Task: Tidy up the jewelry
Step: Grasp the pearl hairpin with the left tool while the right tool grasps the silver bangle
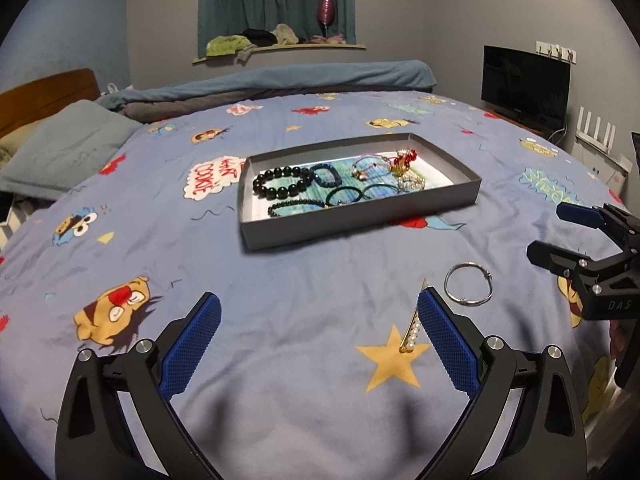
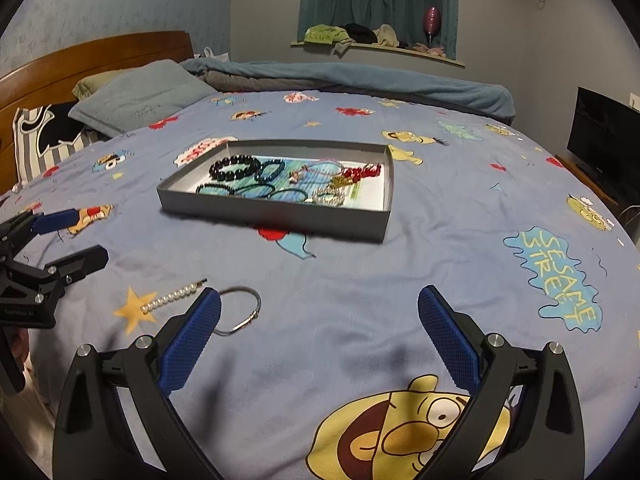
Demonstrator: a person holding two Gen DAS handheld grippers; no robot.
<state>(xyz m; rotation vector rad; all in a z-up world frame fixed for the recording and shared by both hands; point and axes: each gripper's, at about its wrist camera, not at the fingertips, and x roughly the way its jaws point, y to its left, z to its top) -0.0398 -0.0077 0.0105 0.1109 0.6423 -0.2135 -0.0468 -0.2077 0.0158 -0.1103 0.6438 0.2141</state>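
A shallow grey box (image 1: 360,222) (image 2: 272,212) sits on the bed and holds several bracelets, among them a black bead bracelet (image 1: 282,182) (image 2: 236,168) and a red and gold piece (image 1: 404,159) (image 2: 362,172). On the sheet nearer me lie a silver bangle (image 1: 468,283) (image 2: 244,312) and a pearl hair clip (image 1: 412,330) (image 2: 172,298). My left gripper (image 1: 320,312) (image 2: 72,236) hangs open over the sheet, its right finger partly hiding the clip. My right gripper (image 2: 320,306) (image 1: 548,232) is open too, the bangle just behind its left finger. Neither holds anything.
The blue cartoon-print sheet (image 1: 280,300) covers the bed. A grey pillow (image 1: 68,148) and wooden headboard (image 2: 80,60) are at the left, a folded blue blanket (image 1: 280,80) at the back. A dark TV screen (image 1: 524,84) stands at the right.
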